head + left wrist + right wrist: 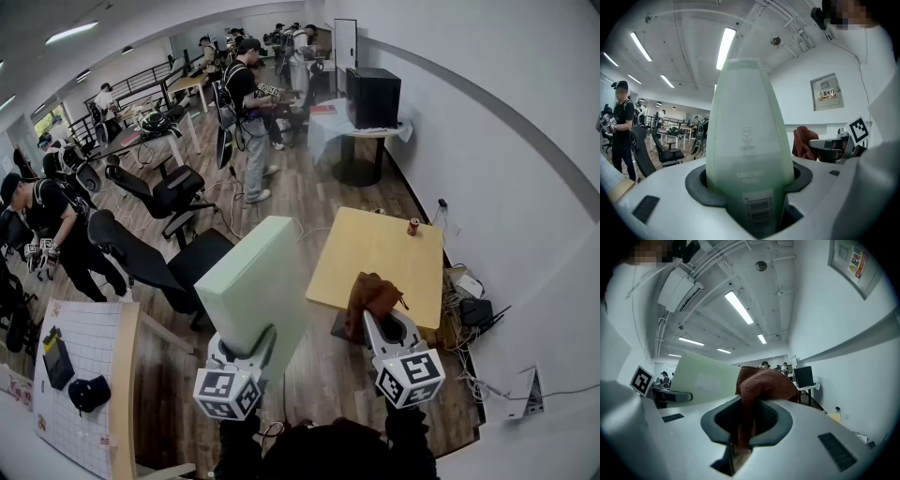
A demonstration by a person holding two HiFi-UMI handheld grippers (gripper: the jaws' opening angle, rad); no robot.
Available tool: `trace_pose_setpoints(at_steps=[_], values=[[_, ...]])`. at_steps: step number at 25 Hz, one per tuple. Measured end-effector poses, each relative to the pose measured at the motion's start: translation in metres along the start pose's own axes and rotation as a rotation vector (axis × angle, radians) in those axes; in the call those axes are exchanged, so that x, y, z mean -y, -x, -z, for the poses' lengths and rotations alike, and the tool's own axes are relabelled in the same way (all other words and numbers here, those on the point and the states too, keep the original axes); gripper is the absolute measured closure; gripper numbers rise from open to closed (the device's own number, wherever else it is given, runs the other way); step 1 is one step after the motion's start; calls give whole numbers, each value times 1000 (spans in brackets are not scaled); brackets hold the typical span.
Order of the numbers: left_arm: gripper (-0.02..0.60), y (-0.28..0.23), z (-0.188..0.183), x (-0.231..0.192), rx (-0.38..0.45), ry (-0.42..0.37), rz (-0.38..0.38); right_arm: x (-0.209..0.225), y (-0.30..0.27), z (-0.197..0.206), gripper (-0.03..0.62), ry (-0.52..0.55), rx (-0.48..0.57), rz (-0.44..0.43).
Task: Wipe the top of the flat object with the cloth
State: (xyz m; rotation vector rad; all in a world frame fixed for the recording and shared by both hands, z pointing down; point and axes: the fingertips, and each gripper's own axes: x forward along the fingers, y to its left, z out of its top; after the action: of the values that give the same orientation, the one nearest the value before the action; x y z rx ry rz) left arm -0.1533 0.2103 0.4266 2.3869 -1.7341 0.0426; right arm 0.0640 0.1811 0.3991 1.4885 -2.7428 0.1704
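A pale green flat folder (251,281) is held up in the air, gripped at its lower edge by my left gripper (251,349), which is shut on it. Seen from the left gripper view the folder (744,140) rises straight out from between the jaws, a barcode label near the bottom. My right gripper (387,328) is shut on a reddish-brown cloth (371,298), which bunches above the jaws (761,380). Both are raised side by side above the floor, in front of a light wooden table (366,267). The folder (705,376) shows left of the cloth.
A small red can (412,226) stands at the table's far right corner. Black office chairs (150,262) stand to the left. A white gridded board (80,375) lies at lower left. Cables and boxes (473,314) lie by the right wall. Several people stand farther back.
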Motion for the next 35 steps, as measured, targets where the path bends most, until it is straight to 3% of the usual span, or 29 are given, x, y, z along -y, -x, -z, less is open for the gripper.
trace_pose_setpoints(at_steps=[11,15,23,35], values=[[262,-2,2,-3,-2,2,7,-9,-9,0,533,24,-5,-22],[262,-1,3,-5,-6,2,5,-8,-12,-3,533,-9,8,-21],[262,-2,5,-3,-18,0,11,-23,-18,-10,528,-23,41,-101],[262,-4,12,-11,-27,7,18,-27,-30,1,528,-46,14,-110]])
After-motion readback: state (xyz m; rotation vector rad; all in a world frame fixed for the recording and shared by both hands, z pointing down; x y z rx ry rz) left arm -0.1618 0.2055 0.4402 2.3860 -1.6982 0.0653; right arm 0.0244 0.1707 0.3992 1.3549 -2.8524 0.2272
